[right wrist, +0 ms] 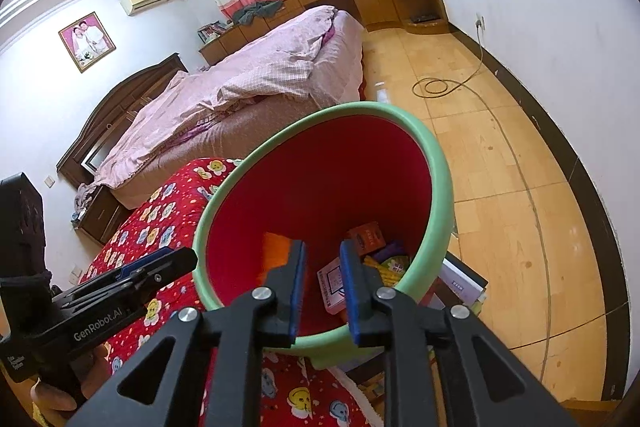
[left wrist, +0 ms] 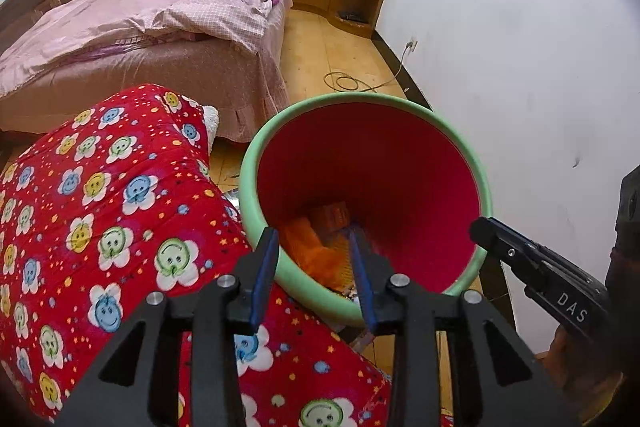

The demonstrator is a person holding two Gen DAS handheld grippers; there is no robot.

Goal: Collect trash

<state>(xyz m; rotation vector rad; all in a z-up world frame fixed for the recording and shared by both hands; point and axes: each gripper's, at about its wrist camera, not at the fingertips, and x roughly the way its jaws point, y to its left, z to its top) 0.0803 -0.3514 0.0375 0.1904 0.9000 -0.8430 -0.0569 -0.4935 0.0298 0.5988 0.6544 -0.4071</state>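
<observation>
A trash bin with a green rim and red inside leans against a red quilt. In it lie orange wrapping, an orange box, a white packet and yellow and purple scraps. My left gripper hangs over the bin's near rim, jaws apart, nothing between its blue pads. My right gripper points into the bin's mouth from the right with a narrow gap, and it too holds nothing. Each gripper shows in the other's view: the right gripper, the left gripper.
The red flower-print quilt lies left of the bin. A bed with pink bedding stands behind it. Books and papers lie under the bin's right side. A coiled cable runs over the wooden floor to a white wall.
</observation>
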